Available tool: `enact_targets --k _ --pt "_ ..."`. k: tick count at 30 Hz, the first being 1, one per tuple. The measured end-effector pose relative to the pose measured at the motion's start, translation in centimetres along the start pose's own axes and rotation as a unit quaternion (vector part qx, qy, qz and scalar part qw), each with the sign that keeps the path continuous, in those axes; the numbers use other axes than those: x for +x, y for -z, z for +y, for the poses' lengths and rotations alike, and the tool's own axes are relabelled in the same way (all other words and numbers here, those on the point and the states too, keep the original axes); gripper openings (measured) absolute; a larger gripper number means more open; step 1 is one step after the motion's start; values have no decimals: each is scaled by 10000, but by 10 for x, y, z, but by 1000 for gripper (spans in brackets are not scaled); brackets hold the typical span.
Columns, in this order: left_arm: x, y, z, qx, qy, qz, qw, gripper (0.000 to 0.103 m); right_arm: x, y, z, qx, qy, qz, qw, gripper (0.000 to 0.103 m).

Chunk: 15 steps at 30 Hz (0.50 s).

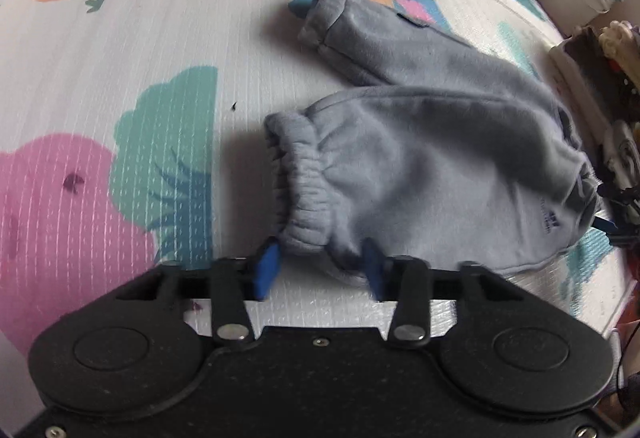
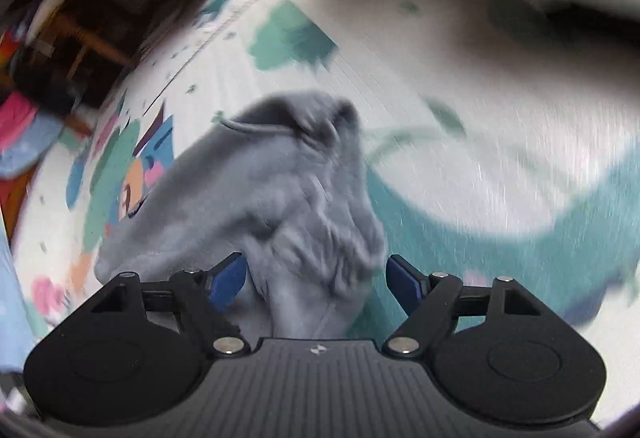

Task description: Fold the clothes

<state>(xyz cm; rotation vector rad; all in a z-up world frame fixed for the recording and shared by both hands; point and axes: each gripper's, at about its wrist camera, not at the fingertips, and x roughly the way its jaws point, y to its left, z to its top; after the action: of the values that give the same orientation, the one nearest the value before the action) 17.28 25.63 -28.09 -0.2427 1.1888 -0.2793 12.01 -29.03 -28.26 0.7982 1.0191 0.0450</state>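
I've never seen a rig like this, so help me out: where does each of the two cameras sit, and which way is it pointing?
Left wrist view: sits on the left tongs, looks forward and down at grey sweatpants on a cartoon play mat; only black frame and blue fingers show.
Right wrist view: sits on the right tongs, looks down at bunched grey cloth; blurred.
Shared: the sweatpants and the mat.

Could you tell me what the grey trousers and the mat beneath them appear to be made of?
Trousers: soft fleece-like knit, matte and fuzzy, with ribbed elastic cuffs. Mat: probably foam or vinyl, slightly glossy, with embossed ridges and printed cartoons.
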Motion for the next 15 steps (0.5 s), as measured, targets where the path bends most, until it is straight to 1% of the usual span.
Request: enact_targets --k 1,2,4,6,9,10,12,15 --pt "-2 2 2 -93 43 -44 9999 30 1 2 -3 155 -42 -63 9999 60" --pt "-3 4 4 -193 91 -90 9997 27 3 4 -6 327 -67 -150 9993 53" --pt "-8 8 6 -337 171 -175 9991 25 7 7 -8 548 -83 -238 9982 41" --pt "-16 11 5 -408 288 -207 9985 24 8 4 -8 673 -191 -222 9973 35" --pt "-34 14 3 -502 565 -188 9970 24 -4 -7 -6 786 -484 -163 9956 33" --pt "-42 15 2 -516 666 -163 9963 24 -11 -12 -4 682 -478 -105 9965 31" --pt "-58 17 -3 -389 815 -56 9959 24 -25 -20 -2 468 -357 47 9983 30" --pt "-79 19 -9 -307 1153 -101 9928 24 -44 -27 -12 530 -177 260 9981 30"
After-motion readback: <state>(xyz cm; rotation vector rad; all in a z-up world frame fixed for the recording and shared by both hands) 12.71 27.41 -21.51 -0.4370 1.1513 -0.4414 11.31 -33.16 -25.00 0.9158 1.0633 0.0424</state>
